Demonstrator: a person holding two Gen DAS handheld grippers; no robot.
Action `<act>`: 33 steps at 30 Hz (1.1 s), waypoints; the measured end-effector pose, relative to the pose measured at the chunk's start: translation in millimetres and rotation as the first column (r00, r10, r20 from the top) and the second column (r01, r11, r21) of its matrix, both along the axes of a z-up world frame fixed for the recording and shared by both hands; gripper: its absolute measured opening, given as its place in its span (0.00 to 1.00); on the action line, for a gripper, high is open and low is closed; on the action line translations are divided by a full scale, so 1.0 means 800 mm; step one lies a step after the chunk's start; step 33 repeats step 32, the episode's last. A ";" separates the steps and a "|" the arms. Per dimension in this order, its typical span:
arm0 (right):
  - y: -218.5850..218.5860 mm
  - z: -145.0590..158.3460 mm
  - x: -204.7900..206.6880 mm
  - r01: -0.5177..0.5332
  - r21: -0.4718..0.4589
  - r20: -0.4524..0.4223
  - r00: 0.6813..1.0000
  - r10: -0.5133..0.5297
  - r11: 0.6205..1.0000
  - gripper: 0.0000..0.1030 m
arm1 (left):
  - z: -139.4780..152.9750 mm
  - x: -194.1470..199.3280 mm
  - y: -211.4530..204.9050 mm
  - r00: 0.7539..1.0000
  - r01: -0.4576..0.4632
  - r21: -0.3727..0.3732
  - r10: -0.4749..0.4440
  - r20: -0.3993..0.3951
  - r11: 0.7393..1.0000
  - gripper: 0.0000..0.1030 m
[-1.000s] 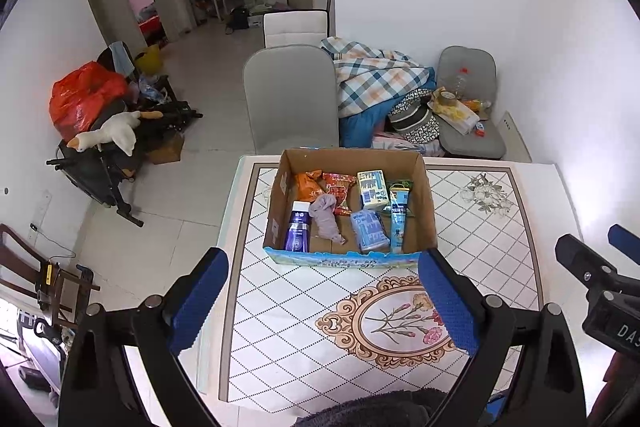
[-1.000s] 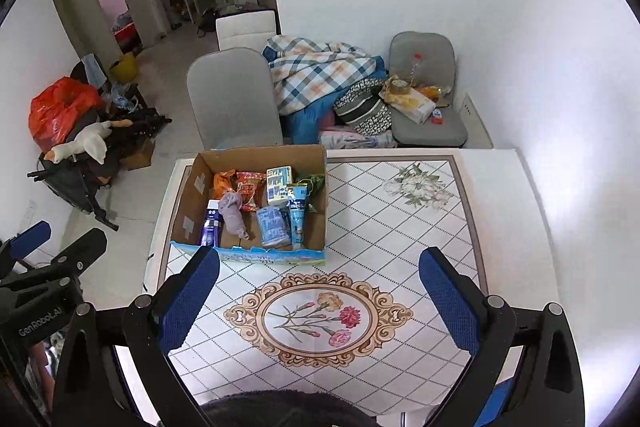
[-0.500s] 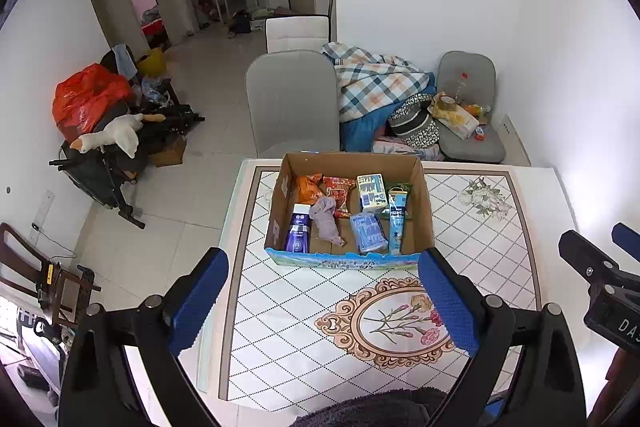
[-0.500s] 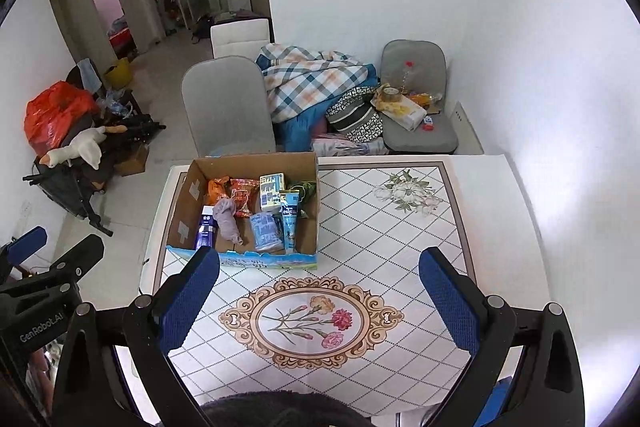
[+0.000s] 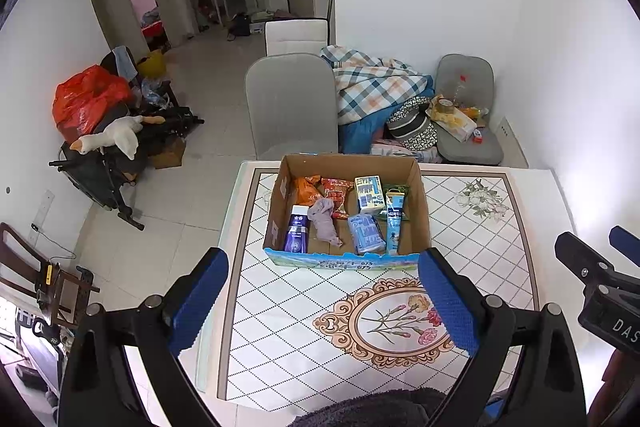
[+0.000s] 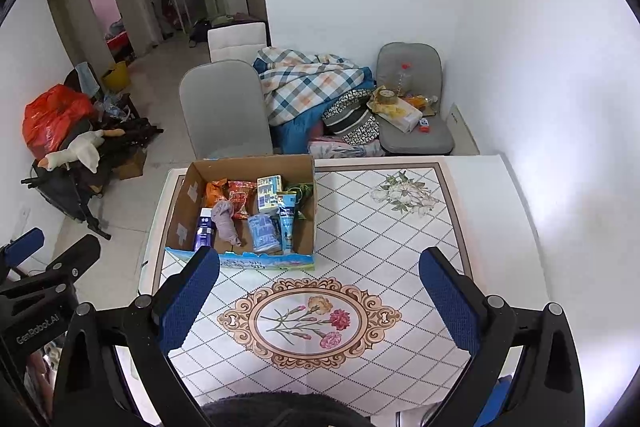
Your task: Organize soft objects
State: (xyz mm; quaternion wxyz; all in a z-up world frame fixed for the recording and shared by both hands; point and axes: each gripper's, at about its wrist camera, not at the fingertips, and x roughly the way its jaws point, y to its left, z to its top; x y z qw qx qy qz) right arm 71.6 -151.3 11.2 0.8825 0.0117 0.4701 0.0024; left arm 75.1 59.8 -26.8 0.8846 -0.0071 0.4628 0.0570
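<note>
An open cardboard box (image 5: pixel 420 211) (image 6: pixel 308 211) stands at the far left of the patterned table (image 5: pixel 500 247) (image 6: pixel 380 227). In it lie a crumpled grey-purple cloth (image 5: pixel 326 219) (image 6: pixel 225 219), snack packets, a blue tube, a purple bottle and small cartons. My left gripper (image 5: pixel 324 297) is open and empty, high above the table's near left side. My right gripper (image 6: pixel 318 297) is open and empty, high above the floral medallion (image 6: pixel 308 319). Each gripper shows at the edge of the other's view.
A grey chair (image 5: pixel 292 103) stands behind the box. A plaid blanket pile (image 5: pixel 376 83) and a second cluttered chair (image 5: pixel 466 115) sit by the white wall. A stroller with a goose toy (image 5: pixel 108 139) and a red bag (image 5: pixel 88 99) stand on the floor at left.
Both grippers have risen and drawn back a little, so the table and box look smaller and more of the room shows. Both stay open; nothing in the box moved.
</note>
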 end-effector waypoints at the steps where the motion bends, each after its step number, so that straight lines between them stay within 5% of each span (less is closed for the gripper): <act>1: -0.001 0.000 0.000 0.000 0.002 -0.003 1.000 0.000 1.000 0.99 | 0.000 0.000 0.000 1.000 -0.002 -0.001 0.002 -0.002 1.000 0.94; 33: -0.006 -0.006 -0.001 -0.018 -0.005 -0.003 1.000 0.018 1.000 0.99 | 0.004 -0.001 -0.001 1.000 -0.010 -0.005 0.010 0.000 1.000 0.94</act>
